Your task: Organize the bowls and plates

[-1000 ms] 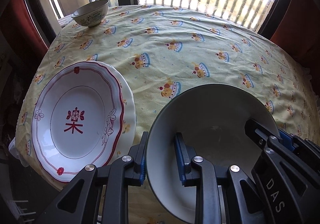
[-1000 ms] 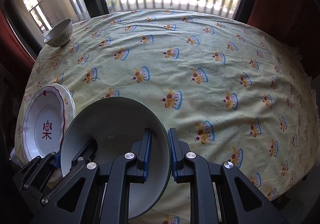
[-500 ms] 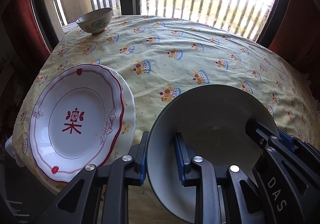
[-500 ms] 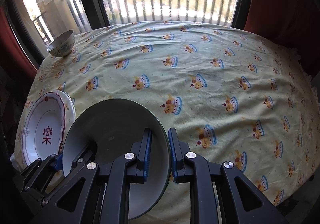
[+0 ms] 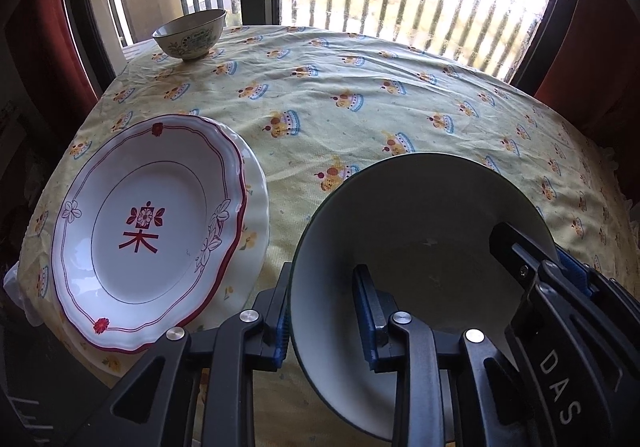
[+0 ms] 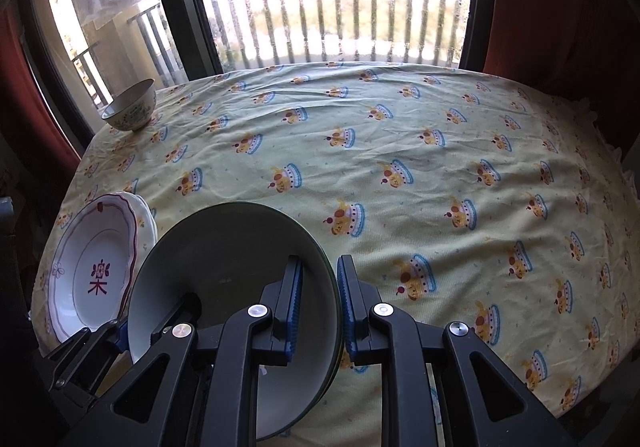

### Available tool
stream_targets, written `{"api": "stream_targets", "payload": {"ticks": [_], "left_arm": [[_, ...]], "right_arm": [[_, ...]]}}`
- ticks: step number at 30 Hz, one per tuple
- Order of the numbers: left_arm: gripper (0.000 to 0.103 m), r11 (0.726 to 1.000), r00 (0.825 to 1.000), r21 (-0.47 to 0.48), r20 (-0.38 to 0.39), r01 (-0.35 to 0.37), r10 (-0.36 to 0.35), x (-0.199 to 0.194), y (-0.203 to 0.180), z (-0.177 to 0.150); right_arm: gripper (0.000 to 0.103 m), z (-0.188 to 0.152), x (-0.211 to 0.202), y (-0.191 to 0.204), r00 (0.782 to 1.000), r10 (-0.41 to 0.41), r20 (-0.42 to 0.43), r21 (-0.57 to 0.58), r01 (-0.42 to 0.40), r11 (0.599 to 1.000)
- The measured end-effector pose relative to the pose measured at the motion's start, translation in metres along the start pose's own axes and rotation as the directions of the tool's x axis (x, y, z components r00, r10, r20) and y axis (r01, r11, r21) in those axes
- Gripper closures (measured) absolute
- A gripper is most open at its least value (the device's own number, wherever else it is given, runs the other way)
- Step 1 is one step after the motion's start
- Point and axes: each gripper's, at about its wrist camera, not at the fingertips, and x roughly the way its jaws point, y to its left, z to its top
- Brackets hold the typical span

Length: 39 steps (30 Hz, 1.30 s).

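Two grippers share one load: the left gripper [image 5: 322, 313] pinches the left rim of the grey bowl [image 5: 420, 231], one finger outside the wall and one inside, while the right gripper [image 6: 318, 301] clamps the opposite rim the same way, its jaws narrowed onto the thin edge. The bowl looks to be carried above the yellow tablecloth [image 6: 400, 135] near the table's front edge, tipped so its mouth faces partly toward the left gripper's camera; whether its base touches the cloth cannot be told, since the underside is hidden. Beside it to the left lies the red-trimmed plate [image 5: 148, 231], stacked on a plain white plate [image 5: 256, 191] whose rim peeks out on the right. The gap between bowl and stack is small, so the left gripper is the nearer one to the plates. Far off at the back-left corner, by the window, stands the small patterned bowl [image 5: 190, 35], upright and well apart from everything else. That diagonal matters most: if bowls are to be grouped, the grey bowl probably has to travel forward and leftward, past the plate stack, toward that corner. With the wider bowl in hand, nesting would likely run the other way, small into large. The tipped carry risks clipping the plate rim on the left.
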Motion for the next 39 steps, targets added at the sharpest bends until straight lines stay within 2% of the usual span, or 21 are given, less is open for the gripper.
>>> {"api": "stream_targets", "payload": {"ticks": [2, 4, 6, 7, 12, 17, 27, 39], "left_arm": [[0.069, 1.0, 1.0, 0.0, -0.017, 0.006, -0.006, -0.001, 0.001, 0.0], [0.064, 1.0, 1.0, 0.019, -0.01, -0.008, 0.008, -0.005, 0.001, 0.0], [0.06, 0.999, 1.0, 0.041, -0.013, -0.017, 0.017, -0.007, 0.0, 0.002], [0.059, 0.999, 1.0, 0.048, -0.016, -0.016, 0.017, -0.008, 0.001, 0.002], [0.047, 0.998, 1.0, 0.063, -0.011, -0.007, 0.008, -0.021, 0.005, 0.009], [0.04, 0.995, 1.0, 0.103, 0.013, -0.007, 0.006, -0.038, 0.008, 0.024], [0.039, 0.99, 0.999, 0.14, 0.047, 0.014, -0.02, -0.051, 0.04, 0.069], [0.038, 0.979, 0.996, 0.203, 0.08, 0.009, -0.026, -0.039, 0.093, 0.125]], "right_arm": [[0.068, 0.0, 0.001, 0.001, 1.0, 0.016, -0.021, -0.006, -0.016, 1.0], [0.052, -0.001, -0.001, 0.001, 0.999, 0.032, -0.029, -0.003, -0.032, 0.999], [0.042, -0.001, -0.004, 0.003, 1.0, 0.021, -0.022, -0.001, -0.021, 1.0], [0.041, -0.001, -0.005, 0.003, 0.999, 0.024, -0.024, 0.001, -0.024, 1.0], [0.04, 0.004, -0.015, 0.004, 0.999, 0.029, -0.025, 0.023, -0.029, 0.999], [0.042, 0.018, -0.031, 0.013, 0.998, 0.057, -0.019, 0.005, -0.057, 0.998], [0.042, 0.054, -0.042, 0.05, 0.999, 0.039, 0.004, 0.024, -0.039, 0.999], [0.042, 0.092, -0.019, 0.115, 1.0, 0.016, -0.001, 0.077, -0.016, 0.997]]}}
